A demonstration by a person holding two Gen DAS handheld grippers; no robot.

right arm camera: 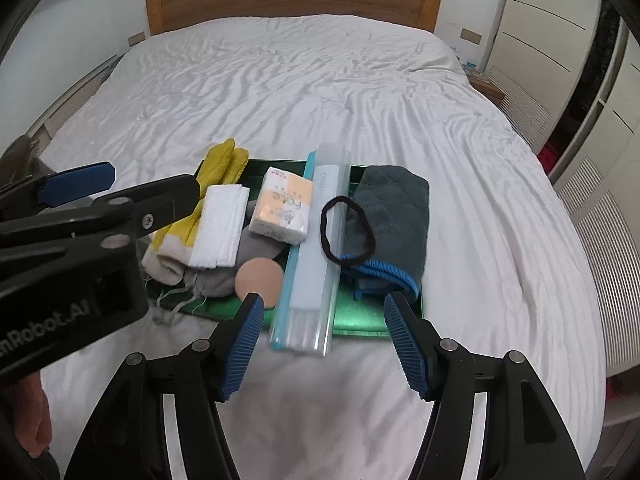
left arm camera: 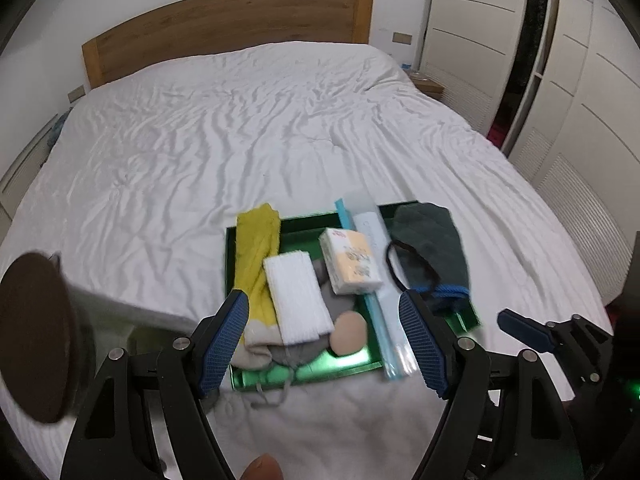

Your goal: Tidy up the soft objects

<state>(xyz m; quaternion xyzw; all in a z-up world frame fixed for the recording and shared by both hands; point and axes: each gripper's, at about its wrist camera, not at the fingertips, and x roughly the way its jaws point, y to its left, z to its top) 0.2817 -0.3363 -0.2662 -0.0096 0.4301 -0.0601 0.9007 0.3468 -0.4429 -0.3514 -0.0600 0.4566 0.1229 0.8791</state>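
Note:
A green tray (left arm camera: 256, 382) (right arm camera: 360, 322) lies near the bed's front edge. On it are a yellow glove (left arm camera: 256, 248) (right arm camera: 220, 164), a folded white cloth (left arm camera: 296, 296) (right arm camera: 220, 224), a grey pouch (right arm camera: 248, 252), a tissue pack (left arm camera: 352, 260) (right arm camera: 286, 208), a beige sponge puff (left arm camera: 350, 334) (right arm camera: 258, 282), a clear zip pouch (left arm camera: 380, 280) (right arm camera: 316, 272), a black hair band (right arm camera: 346, 226) and a dark green towel (left arm camera: 432, 248) (right arm camera: 396, 208). My left gripper (left arm camera: 326, 344) is open above the tray's near side. My right gripper (right arm camera: 324, 344) is open before the zip pouch.
The tray rests on a wide bed with a rumpled white sheet (left arm camera: 240, 128) and a wooden headboard (left arm camera: 224, 28). White wardrobes (left arm camera: 580, 80) stand at the right. A dark round object (left arm camera: 36, 336) is at the left edge.

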